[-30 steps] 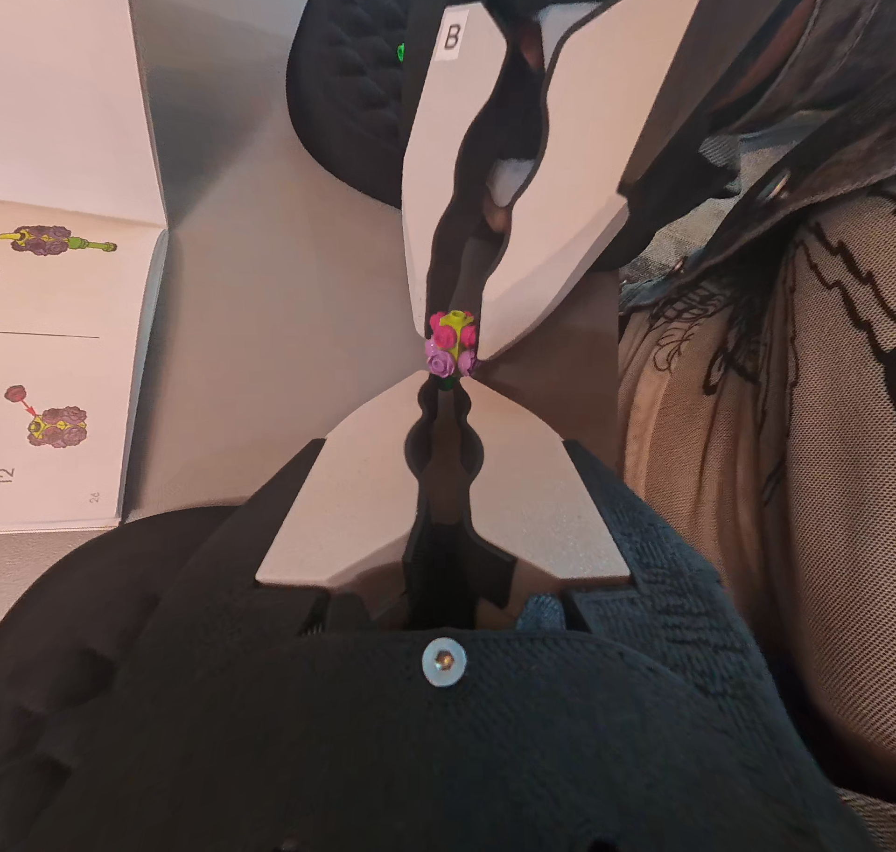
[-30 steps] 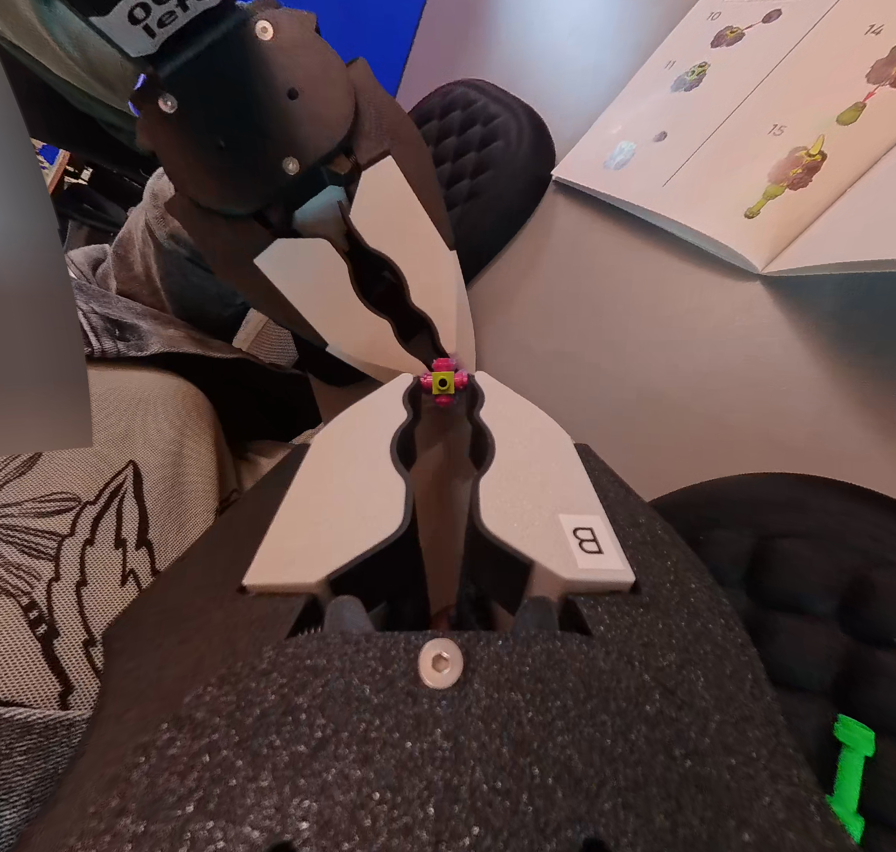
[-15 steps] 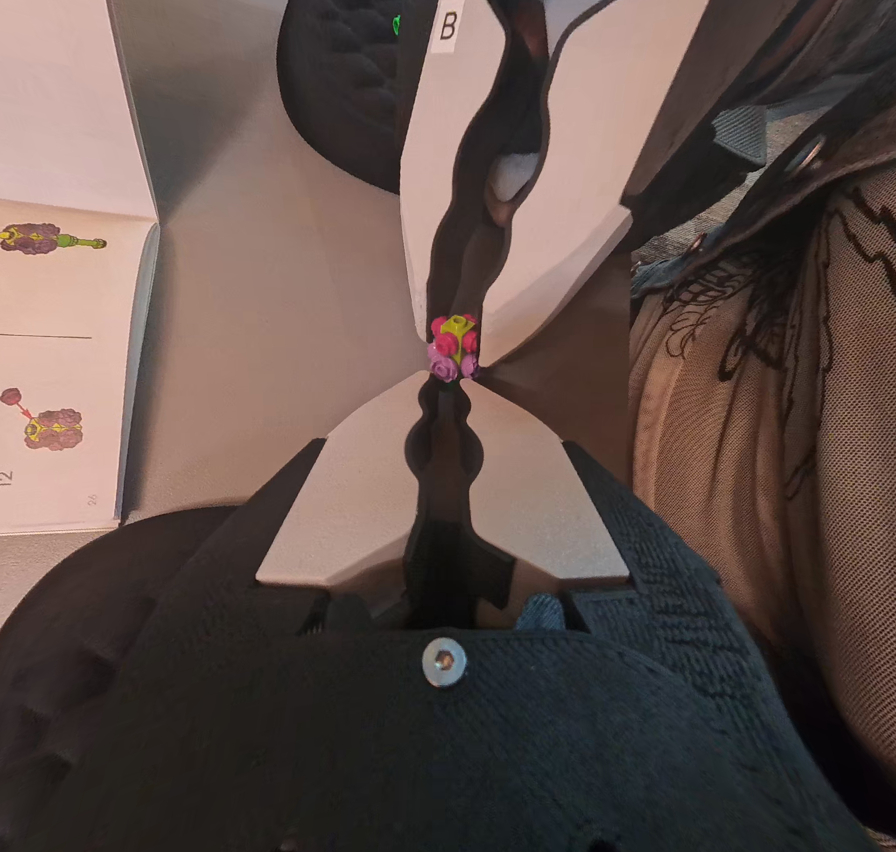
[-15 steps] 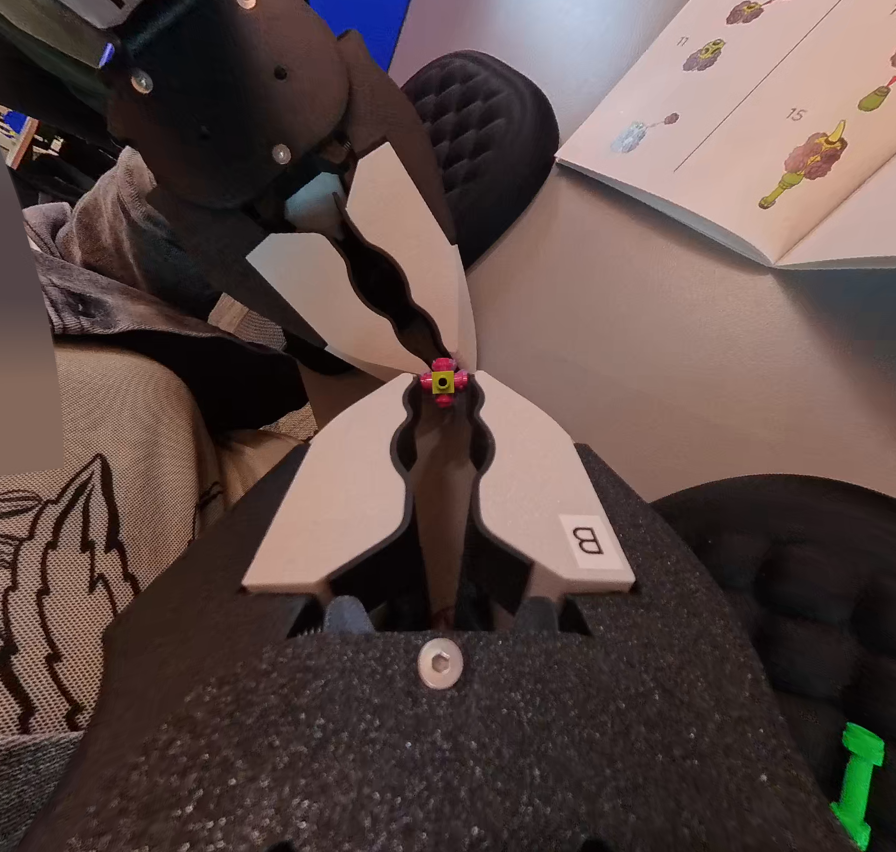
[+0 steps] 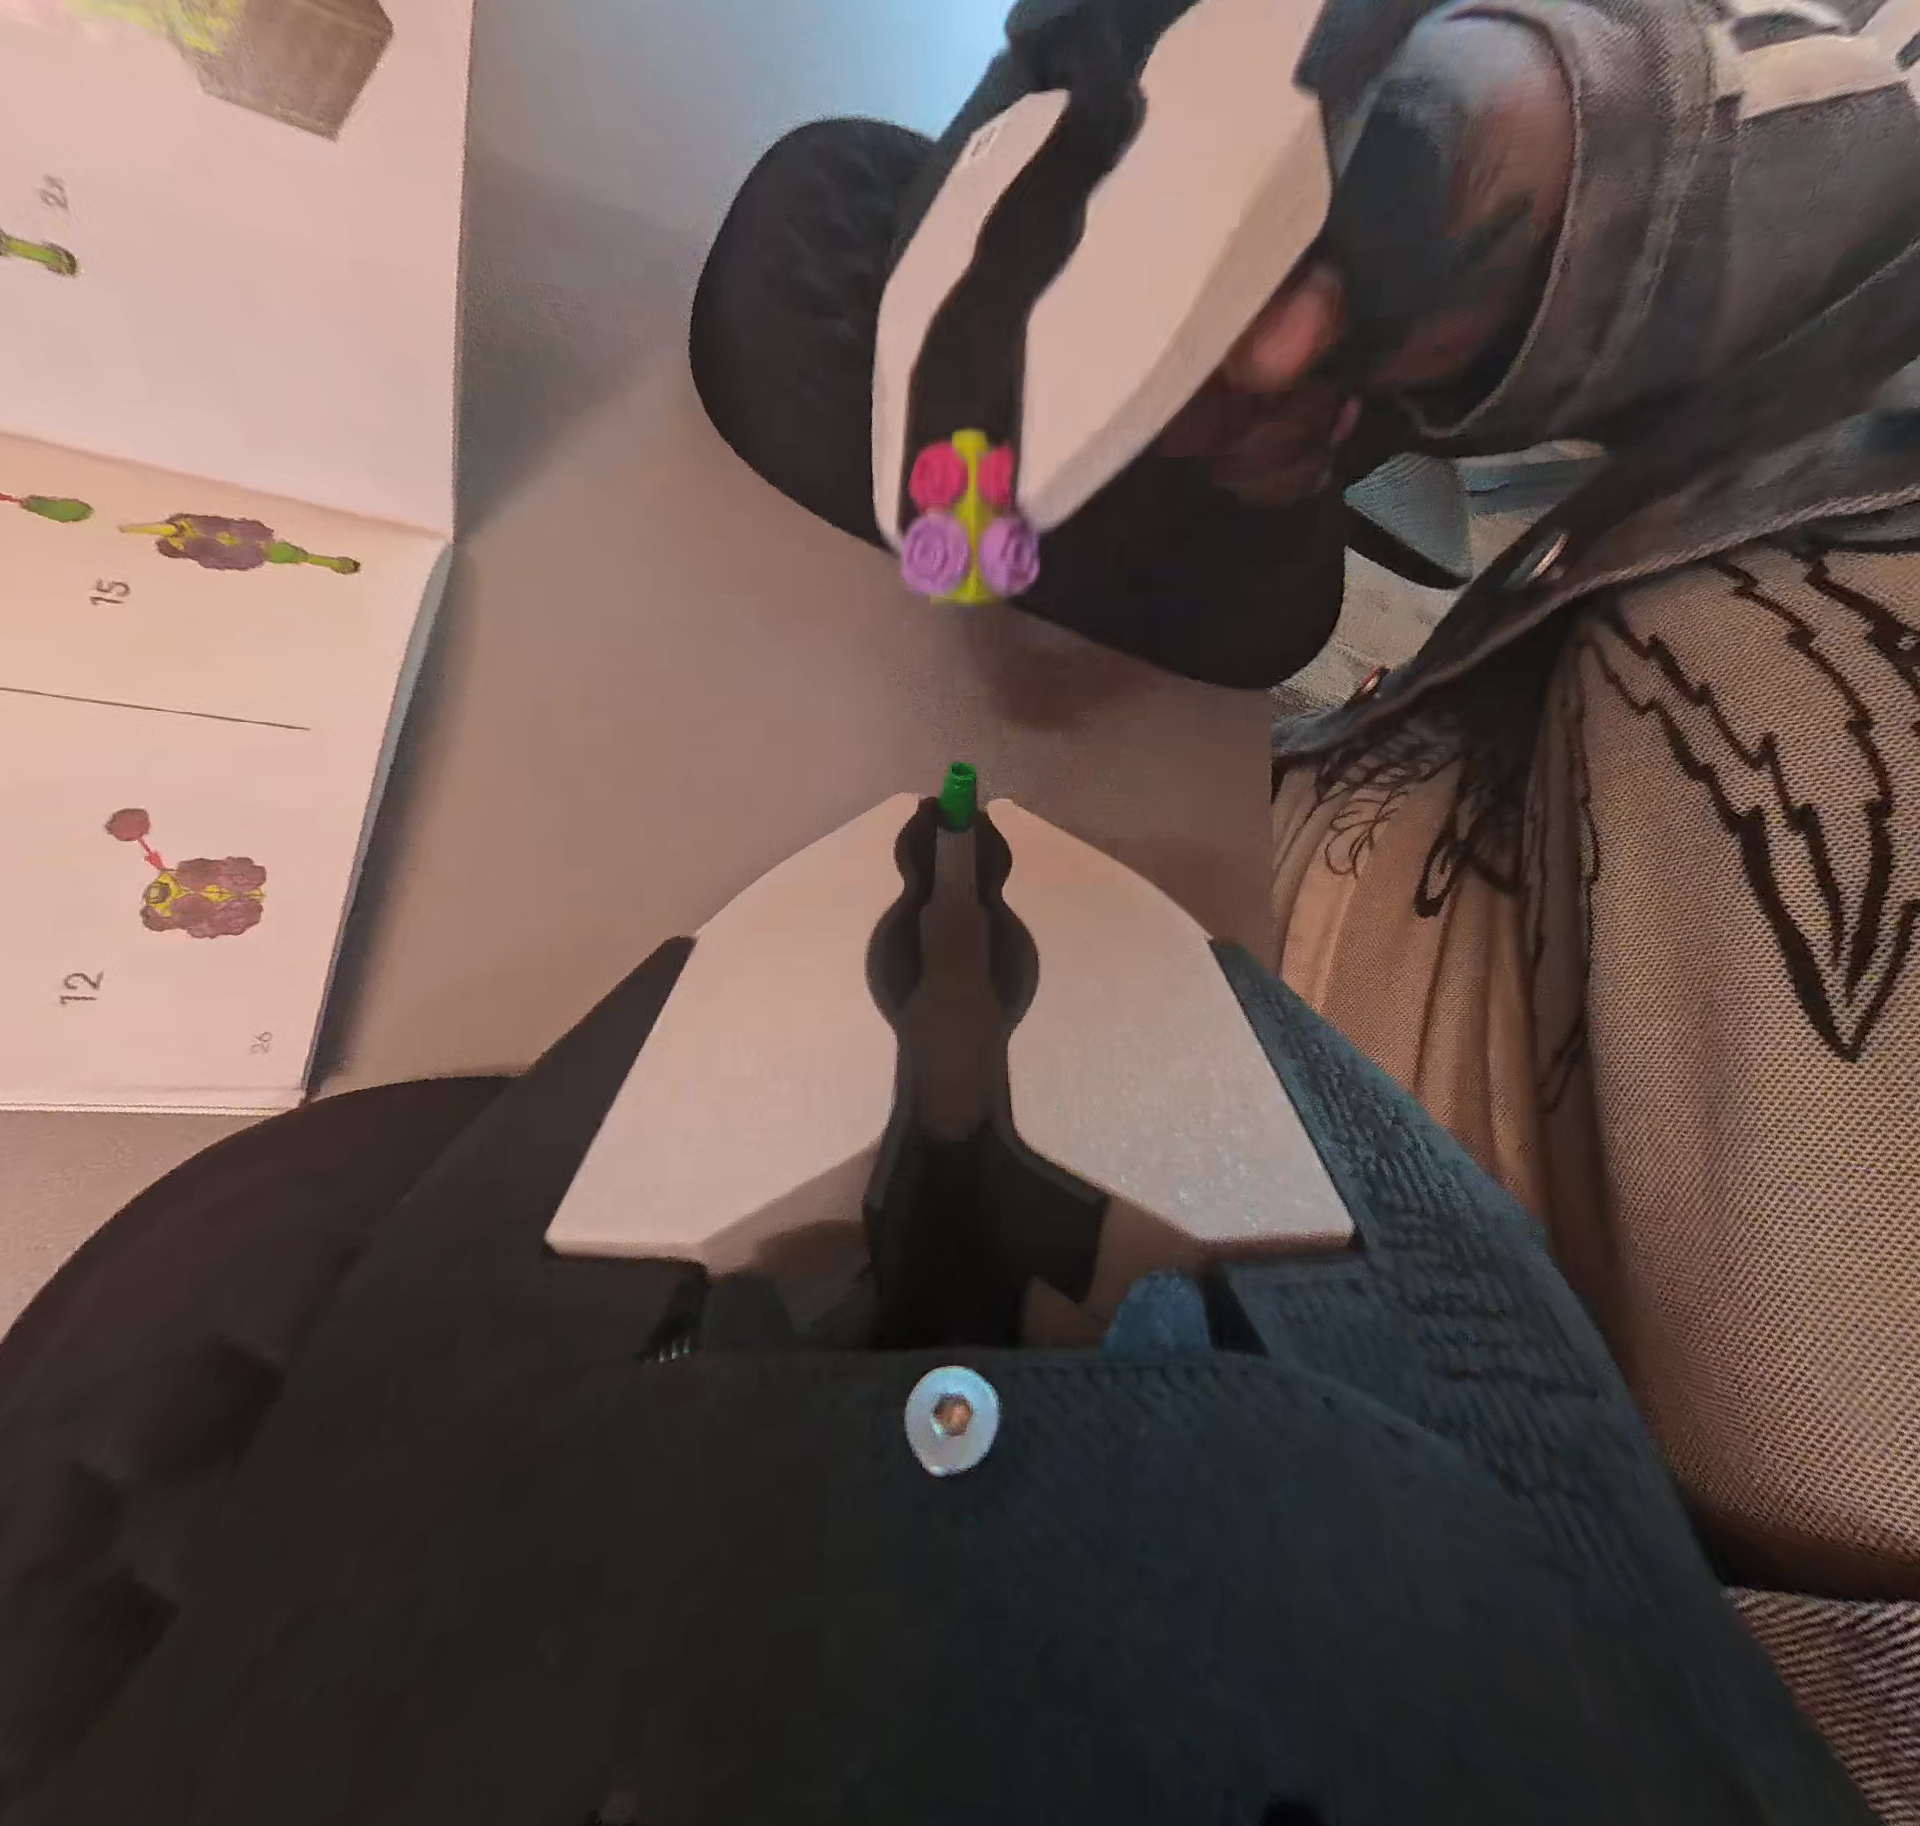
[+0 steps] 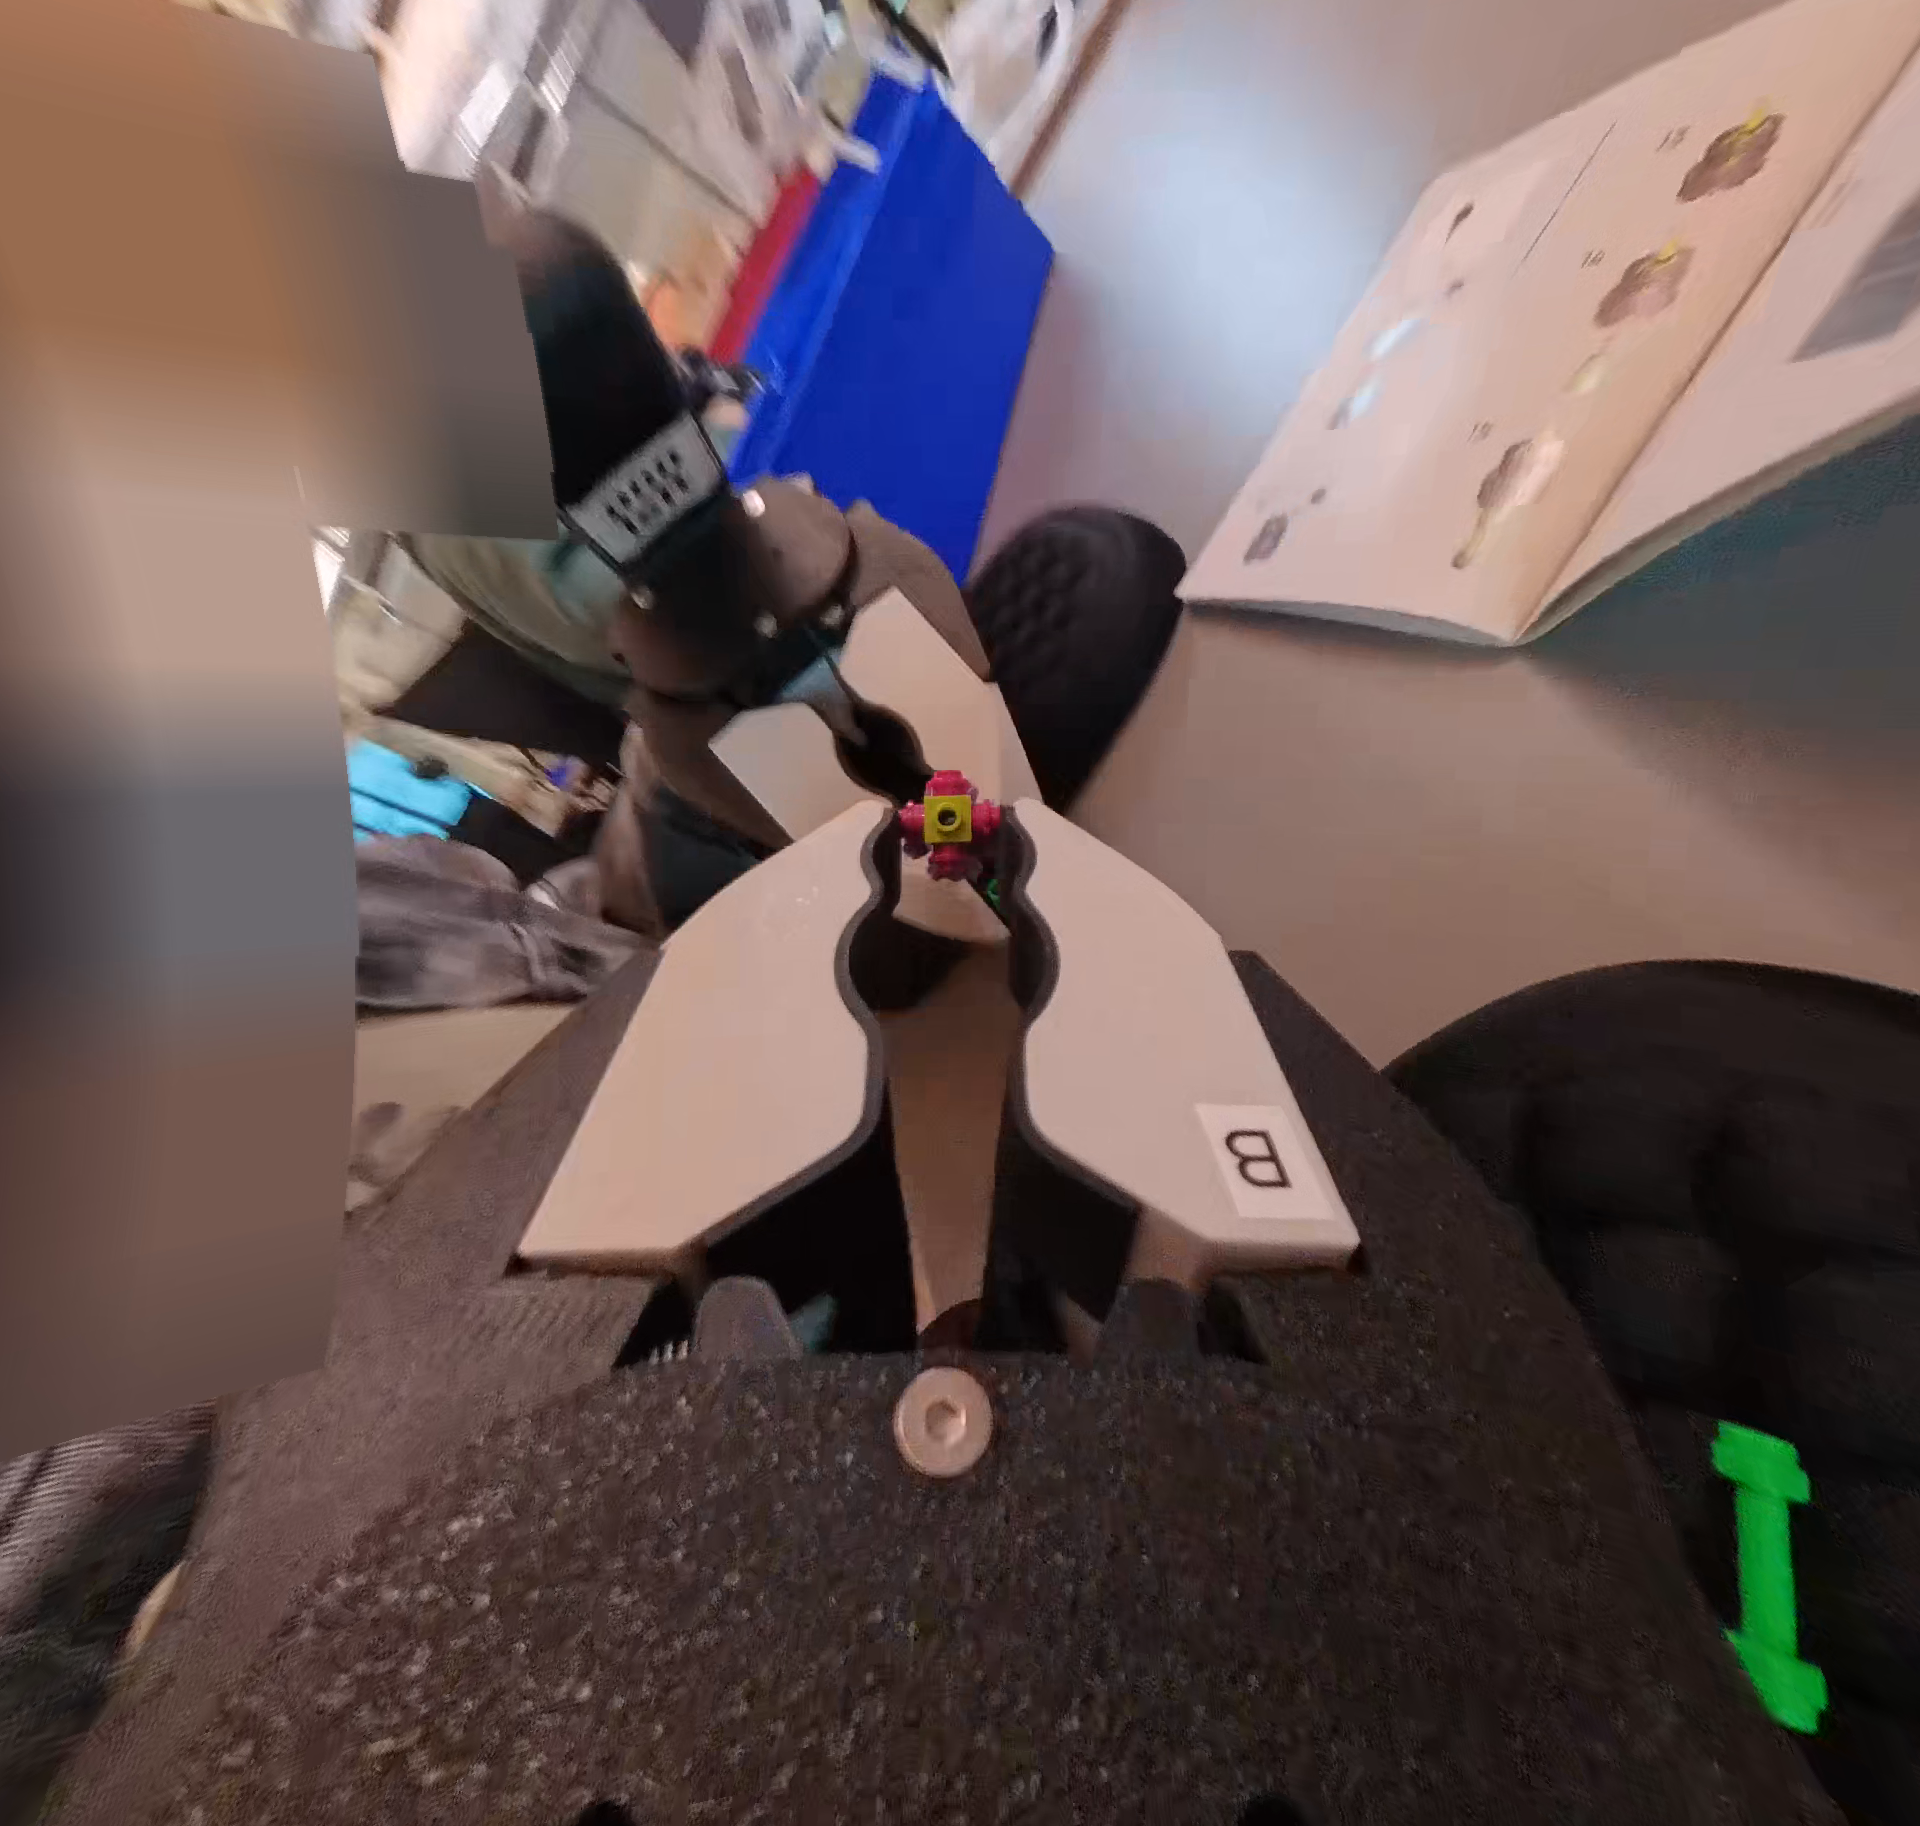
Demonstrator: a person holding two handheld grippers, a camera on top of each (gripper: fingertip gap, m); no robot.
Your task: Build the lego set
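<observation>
The flower cluster (image 5: pixel 968 517) sits pinched at the tip of the right claw (image 5: pixel 961 529), held in the air above the table (image 5: pixel 665 737). In the left wrist view it shows two magenta roses, two lilac roses and a lime-yellow core; the right wrist view (image 6: pixel 948 822) shows the core's open stud face toward that camera, ringed by magenta roses. The right claw is clenched on the cluster by its flanks, which appears to leave the underside free as a socket.

The green stem piece (image 5: pixel 957 795) stands upright between the tips of the left claw (image 5: pixel 956 808), which is closed on it; only its narrow upper end projects. The two parts are apart, the stem below the cluster in the left wrist view and roughly in line with it. In judgement, the stem is presented end-on so it can be pushed into the cluster; the join is not made at this moment.

Count: one cluster, one held stem, two claws. One further green part (image 6: pixel 1766 1579) rests in a black dimpled tray (image 6: pixel 1662 1205) beside the right claw; a second black tray (image 6: pixel 1081 602) lies farther off. One open instruction booklet (image 5: pixel 156 633) lies flat on the table, within sight for reference. A person's patterned garment (image 5: pixel 1621 945) borders the work.
</observation>
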